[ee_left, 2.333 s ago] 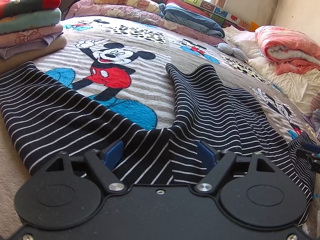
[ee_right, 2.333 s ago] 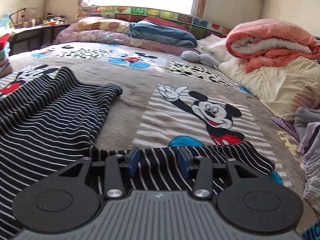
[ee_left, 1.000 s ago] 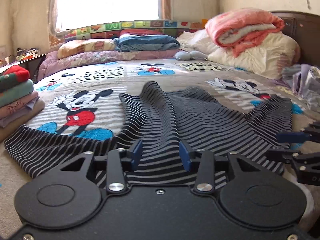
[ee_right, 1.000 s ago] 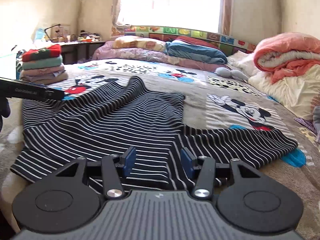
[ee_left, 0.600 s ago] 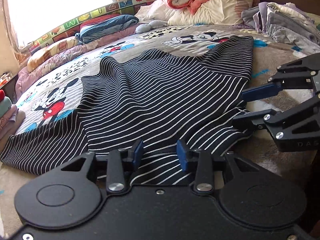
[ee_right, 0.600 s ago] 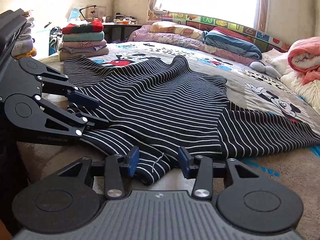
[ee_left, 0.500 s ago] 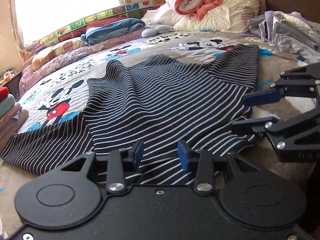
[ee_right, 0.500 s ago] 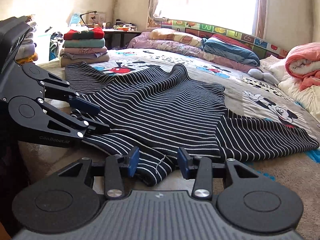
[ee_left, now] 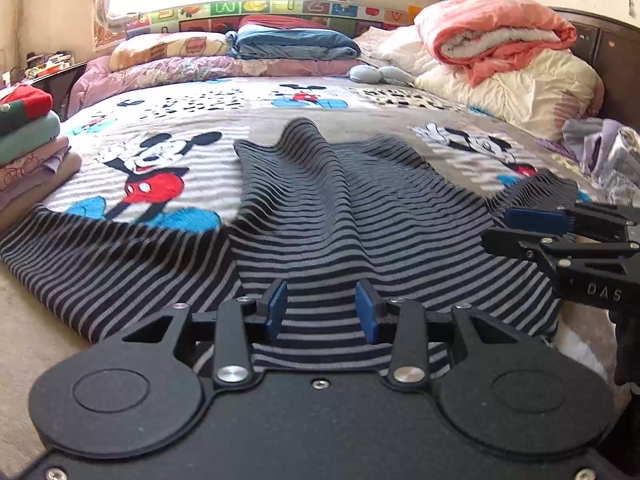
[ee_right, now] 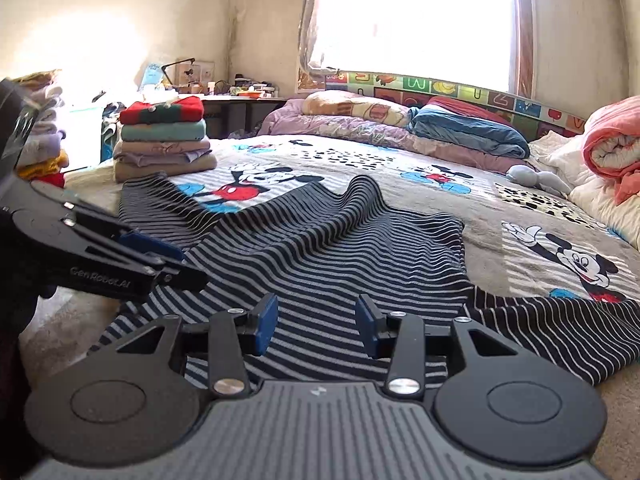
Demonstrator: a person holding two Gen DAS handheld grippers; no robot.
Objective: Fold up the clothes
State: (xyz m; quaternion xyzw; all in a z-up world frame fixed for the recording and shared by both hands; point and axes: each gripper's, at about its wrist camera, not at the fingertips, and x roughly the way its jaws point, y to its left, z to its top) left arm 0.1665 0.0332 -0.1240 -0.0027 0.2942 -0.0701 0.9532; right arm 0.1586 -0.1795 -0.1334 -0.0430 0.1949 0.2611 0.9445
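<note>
Both grippers have swung since half a second ago: in the earlier views they sat at the shirt's near corner, angled toward each other, and now each looks straight up the bed with the window ahead. Fingers of the left gripper (ee_left: 322,310) stand apart, blue pads either side of a band of shirt (ee_left: 320,216) hem; the cloth runs flat between them and the pads do not pinch it. Fingers of the right gripper (ee_right: 316,326) stand likewise apart over the hem, nothing clamped. In the left view the right gripper (ee_left: 532,232) shows at the shirt's right edge, also parted.

The shirt lies face down the bed from the hem near the grippers, its body ridged up the middle, one sleeve spread left of the body, the other right.

To do this step well, as I judge it, each gripper should close on a hem corner, catching both layers, then lift together and level so the ridge pulls flat before the fold is carried up the body. Sleeves likely need laying in over the body first, or the fold will be lumpy.

Under the shirt is a plush cartoon blanket (ee_left: 192,120), soft and likely grippy, so dragging may bunch the cloth. Left of the shirt sits a stack of folded clothes (ee_right: 164,140); beyond it, pillows (ee_left: 168,50) under the window; right of it, a rolled pink quilt (ee_left: 496,36) and loose garments (ee_left: 604,152)
</note>
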